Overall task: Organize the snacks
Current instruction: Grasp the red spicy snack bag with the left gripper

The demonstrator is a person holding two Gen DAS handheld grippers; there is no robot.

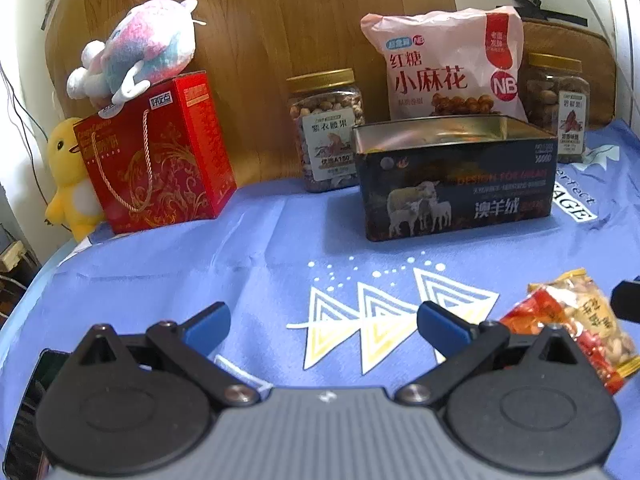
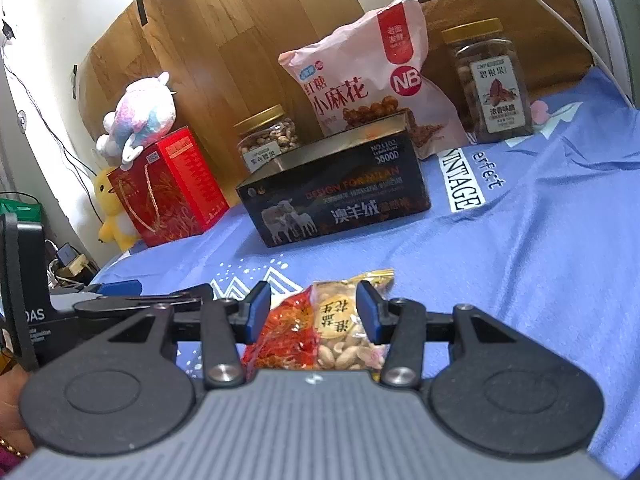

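A packet of peanuts [image 2: 340, 332], red on one side and clear on the other, lies on the blue cloth [image 2: 540, 280]. It sits between the blue pads of my right gripper [image 2: 312, 304], which press on its two sides. The same packet [image 1: 576, 320] shows at the right of the left wrist view, with a dark fingertip [image 1: 626, 300] of the right gripper beside it. My left gripper [image 1: 322, 316] hangs open over the cloth's triangle print with nothing between its fingers. An open dark tin box [image 1: 456, 196] with sheep printed on it stands farther back.
Behind the tin stand a pink snack bag [image 1: 440, 68] and two gold-lidded nut jars [image 1: 326, 128] [image 1: 560, 100], against a wooden board. At the far left is a red gift box [image 1: 160, 152] with a plush toy [image 1: 136, 48] on it and a yellow duck [image 1: 68, 176] beside it.
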